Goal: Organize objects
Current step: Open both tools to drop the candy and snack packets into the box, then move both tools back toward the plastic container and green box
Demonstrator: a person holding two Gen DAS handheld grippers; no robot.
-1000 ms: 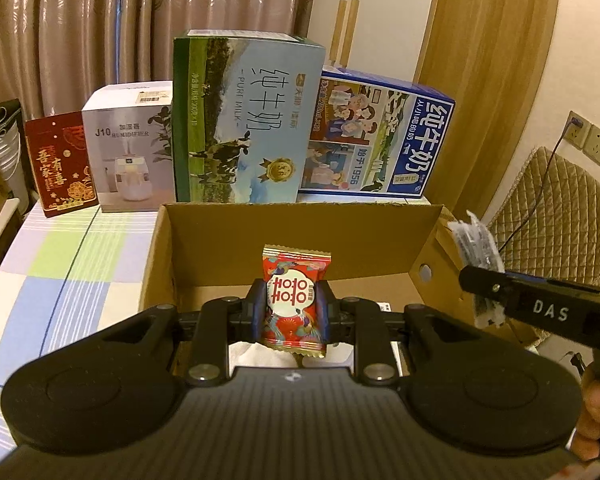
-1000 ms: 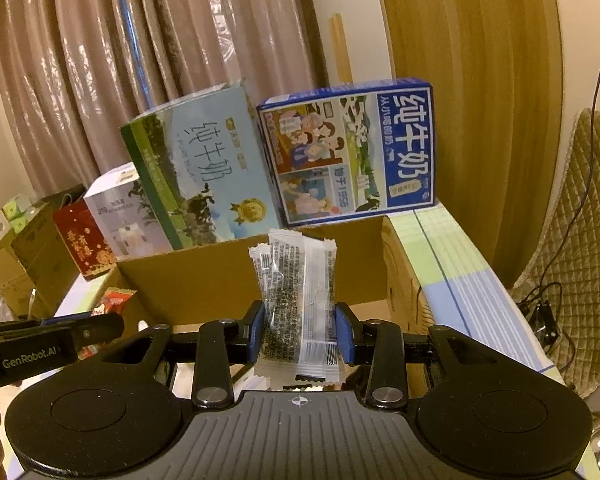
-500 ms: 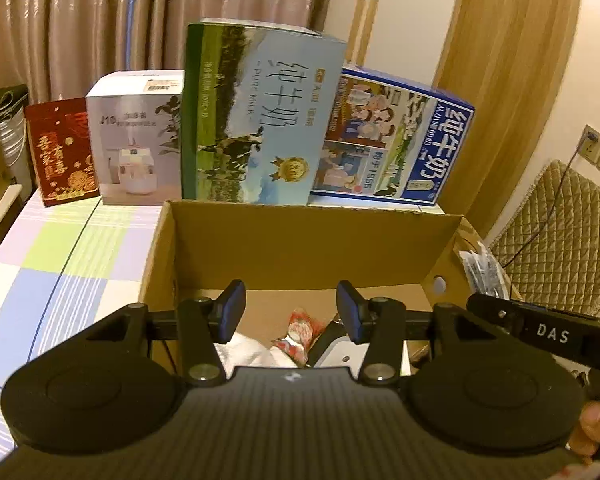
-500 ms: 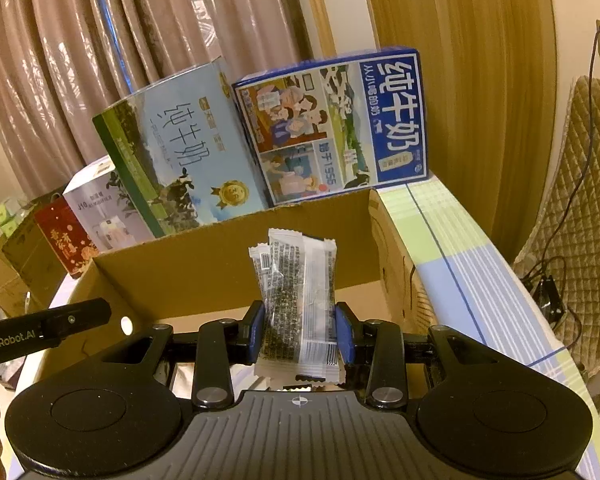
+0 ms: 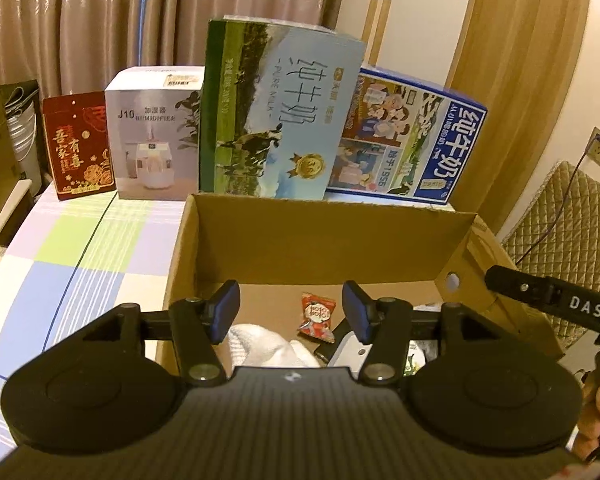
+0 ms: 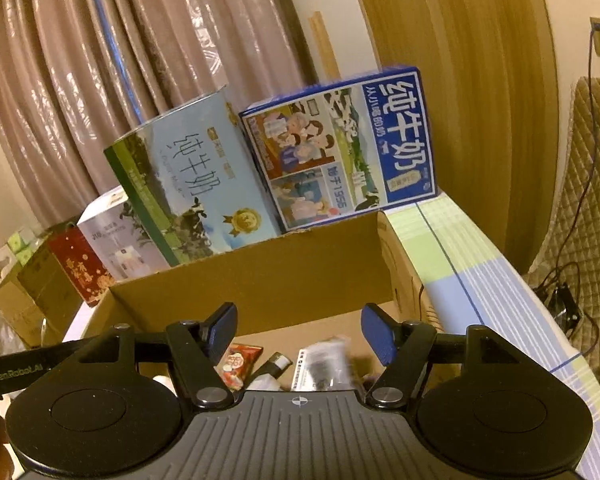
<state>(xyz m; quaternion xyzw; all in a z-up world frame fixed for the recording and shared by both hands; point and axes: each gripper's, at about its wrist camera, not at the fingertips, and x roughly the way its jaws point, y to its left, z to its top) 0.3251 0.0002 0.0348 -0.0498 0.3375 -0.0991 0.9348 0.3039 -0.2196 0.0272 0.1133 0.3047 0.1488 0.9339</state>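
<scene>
An open cardboard box [image 5: 332, 248] [image 6: 260, 280] sits on the table in front of both grippers. My left gripper [image 5: 292, 312] is open above its near side, nothing between the fingers. On the box floor lies a red candy packet [image 5: 317, 316] [image 6: 238, 364], beside a white cloth [image 5: 260, 346] and a white and black object [image 5: 350, 346]. My right gripper [image 6: 299, 330] is open too. Below it a clear packet of dark contents [image 6: 322, 368] appears blurred inside the box. The right gripper's side [image 5: 552, 300] shows at the right of the left wrist view.
Behind the box stand a green and blue milk carton [image 5: 276, 116], a blue milk carton [image 5: 404, 144], a white humidifier box [image 5: 152, 132] and a red box [image 5: 80, 144]. The checked tablecloth [image 5: 80, 260] stretches left; a quilted chair [image 5: 572, 232] and cables are on the right.
The left gripper opened and dropped the red candy packet into the box. The right gripper then opened, and its clear packet fell into the box.
</scene>
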